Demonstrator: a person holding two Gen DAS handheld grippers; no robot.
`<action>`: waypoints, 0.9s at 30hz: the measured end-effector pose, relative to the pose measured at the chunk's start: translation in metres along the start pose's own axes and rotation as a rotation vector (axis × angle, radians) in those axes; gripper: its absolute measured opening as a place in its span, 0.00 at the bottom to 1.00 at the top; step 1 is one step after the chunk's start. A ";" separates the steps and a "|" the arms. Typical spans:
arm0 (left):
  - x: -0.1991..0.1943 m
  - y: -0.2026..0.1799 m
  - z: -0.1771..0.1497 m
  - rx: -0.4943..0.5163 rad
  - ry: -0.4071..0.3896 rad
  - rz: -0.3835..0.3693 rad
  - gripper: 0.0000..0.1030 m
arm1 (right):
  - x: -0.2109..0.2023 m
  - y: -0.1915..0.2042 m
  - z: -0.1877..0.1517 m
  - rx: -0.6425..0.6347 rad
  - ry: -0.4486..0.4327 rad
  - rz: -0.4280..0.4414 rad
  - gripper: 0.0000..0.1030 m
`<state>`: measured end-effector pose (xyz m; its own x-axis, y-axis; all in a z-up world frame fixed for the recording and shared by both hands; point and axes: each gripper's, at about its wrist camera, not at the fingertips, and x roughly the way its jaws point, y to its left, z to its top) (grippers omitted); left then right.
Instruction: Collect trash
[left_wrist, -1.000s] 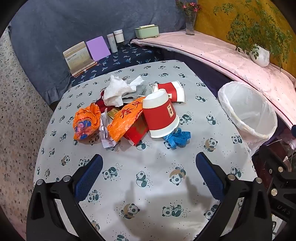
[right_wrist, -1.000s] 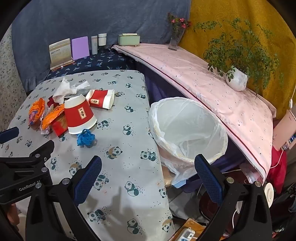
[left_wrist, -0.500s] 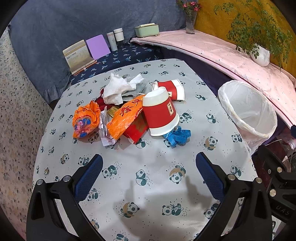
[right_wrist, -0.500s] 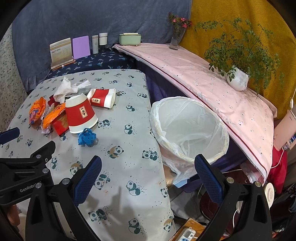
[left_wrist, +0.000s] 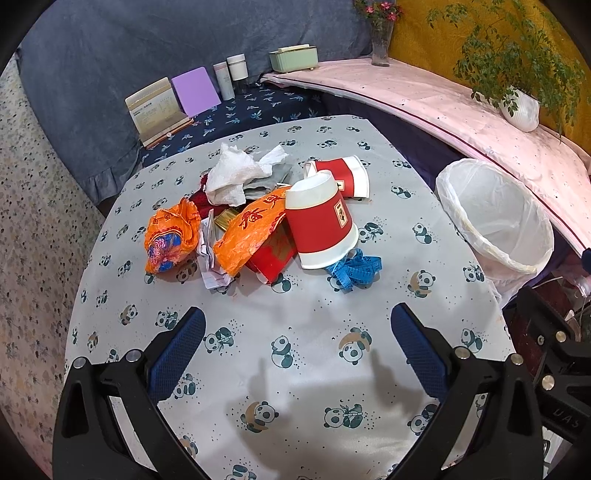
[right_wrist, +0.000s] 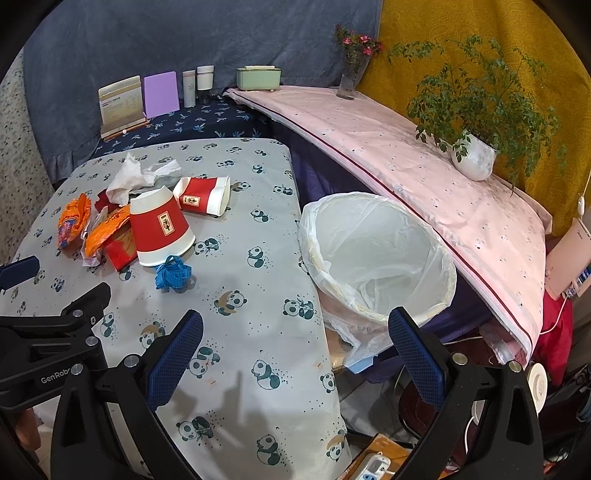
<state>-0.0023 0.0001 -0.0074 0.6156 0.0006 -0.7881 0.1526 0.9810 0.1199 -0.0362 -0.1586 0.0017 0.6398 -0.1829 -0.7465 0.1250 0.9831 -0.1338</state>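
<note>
A pile of trash lies on the panda-print table (left_wrist: 295, 354): an upturned red paper cup (left_wrist: 319, 225), a second red cup on its side (left_wrist: 341, 175), crumpled white tissue (left_wrist: 236, 175), two orange wrappers (left_wrist: 170, 234), a red packet (left_wrist: 273, 254) and a blue tape measure (left_wrist: 354, 267). A white-lined bin (right_wrist: 376, 258) stands off the table's right edge. My left gripper (left_wrist: 297, 350) is open and empty, short of the pile. My right gripper (right_wrist: 295, 358) is open and empty over the table's right edge, beside the bin.
A pink-covered ledge (right_wrist: 424, 173) runs behind the bin with a potted plant (right_wrist: 474, 155), a flower vase (right_wrist: 349, 81) and a green box (right_wrist: 258, 77). Cards and small bottles (right_wrist: 199, 85) stand on the dark shelf at the back. A power strip (right_wrist: 373, 467) lies on the floor.
Both grippers have drifted back slightly, so the pile and bin look a little farther. Nothing on the table has moved.
</note>
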 end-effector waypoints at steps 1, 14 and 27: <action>0.000 0.000 0.000 0.000 -0.001 0.000 0.93 | 0.000 0.000 0.000 0.000 0.000 -0.001 0.93; 0.000 0.000 0.000 0.001 0.001 0.000 0.93 | -0.002 -0.003 0.001 0.010 -0.004 -0.001 0.93; 0.000 -0.002 0.001 0.001 -0.001 0.001 0.93 | -0.002 -0.003 0.001 0.014 -0.012 -0.003 0.93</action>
<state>-0.0017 -0.0022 -0.0073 0.6169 0.0013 -0.7871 0.1531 0.9807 0.1215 -0.0376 -0.1614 0.0043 0.6483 -0.1861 -0.7383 0.1376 0.9823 -0.1268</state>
